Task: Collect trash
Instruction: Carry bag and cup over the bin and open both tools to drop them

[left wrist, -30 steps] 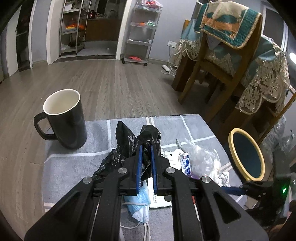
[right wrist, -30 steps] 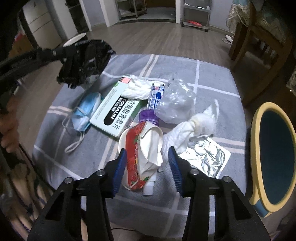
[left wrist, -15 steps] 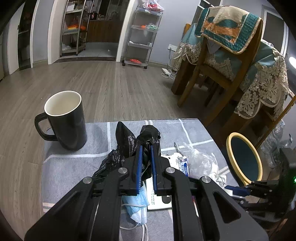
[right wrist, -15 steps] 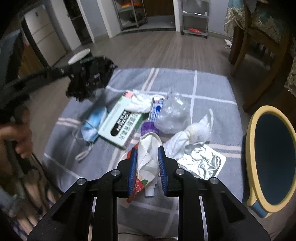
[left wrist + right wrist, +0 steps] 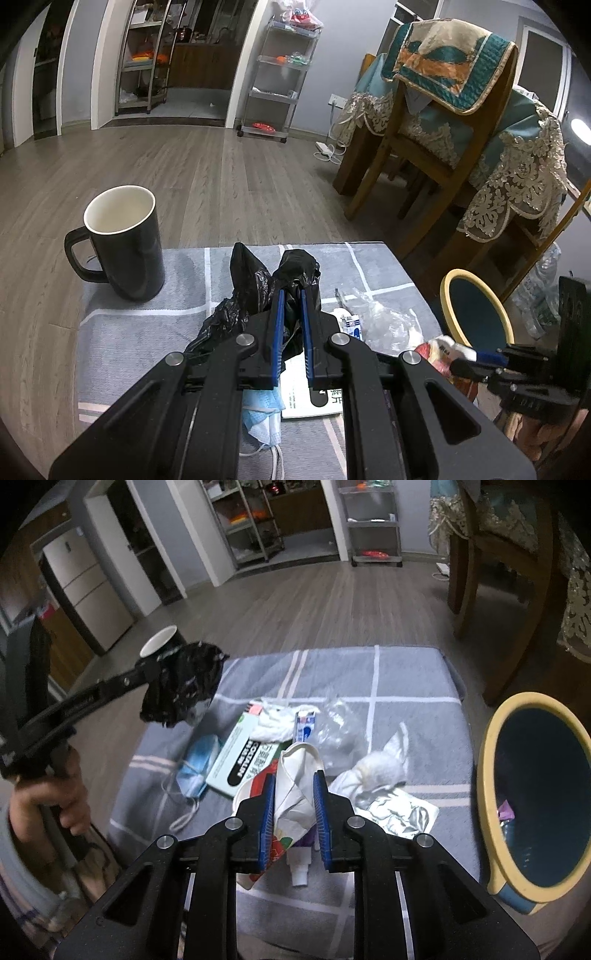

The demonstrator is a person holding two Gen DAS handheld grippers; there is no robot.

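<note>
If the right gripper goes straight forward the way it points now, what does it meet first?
Probably the clear plastic wrap, just ahead of the paper cup that the right gripper holds; depth is unclear, so it may pass above.

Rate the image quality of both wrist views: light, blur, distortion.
Left wrist view: dim indoor light, strong fisheye bending of the floor, mug and black bag sharp. Right wrist view: equally dim, dark vignette corners, bag and hand at the left edge slightly blurred, crushed cup sharp.
</note>
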